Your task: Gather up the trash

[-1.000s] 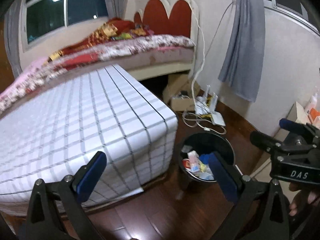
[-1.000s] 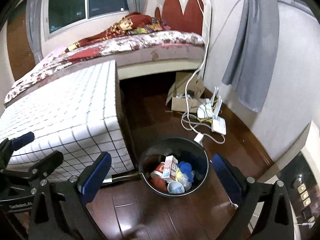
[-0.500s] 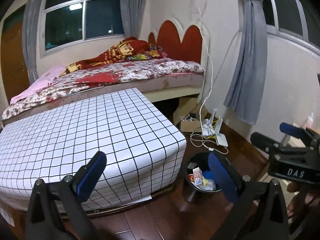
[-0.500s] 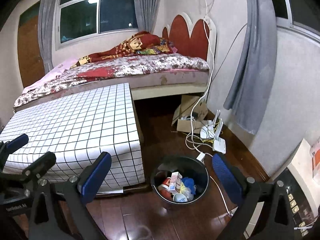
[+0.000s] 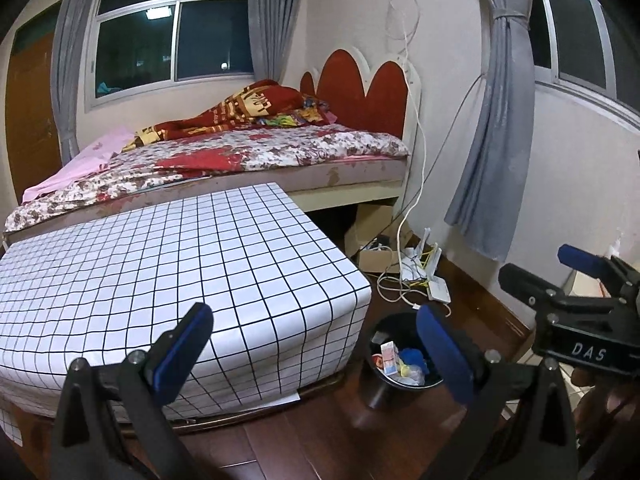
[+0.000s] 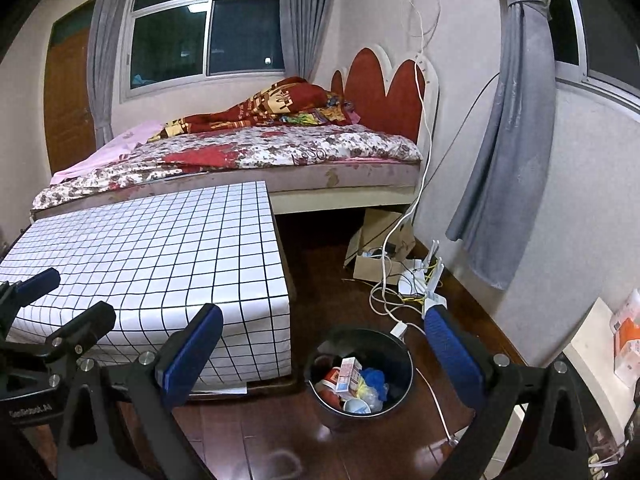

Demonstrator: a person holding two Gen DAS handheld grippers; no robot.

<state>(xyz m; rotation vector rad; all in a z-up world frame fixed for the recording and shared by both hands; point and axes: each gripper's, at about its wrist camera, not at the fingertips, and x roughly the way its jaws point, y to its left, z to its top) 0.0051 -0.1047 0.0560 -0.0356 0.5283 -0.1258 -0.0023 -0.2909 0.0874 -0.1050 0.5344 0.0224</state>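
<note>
— Dark wooden floor (image 6: 256,432) is what I look at first, and I see no loose trash on it. Do you see any?

— No. On the checked table cover (image 5: 160,272) there is nothing either. All the trash I can find is already in the black trash bin (image 6: 400,360), which stands on the floor just beside the corner of the table: a small carton (image 6: 347,373), something blue (image 6: 374,378), a white cup (image 6: 356,406), some plastic.

— And the two tools?

— Left gripper (image 5: 316,352) has its blue pads spread wide, with nothing between them. Right gripper (image 6: 324,354) is the same, wide apart and empty, and it hangs above the bin.

— So the work is finished?

— I think it is nearly finished, or finished, as far as these views show. Only the cables (image 6: 384,296), the white router (image 6: 420,276) and the cardboard box (image 6: 380,256) lie near the wall, and I judge these are not trash. Under the bed (image 5: 280,148) it is too dark to tell.
</note>
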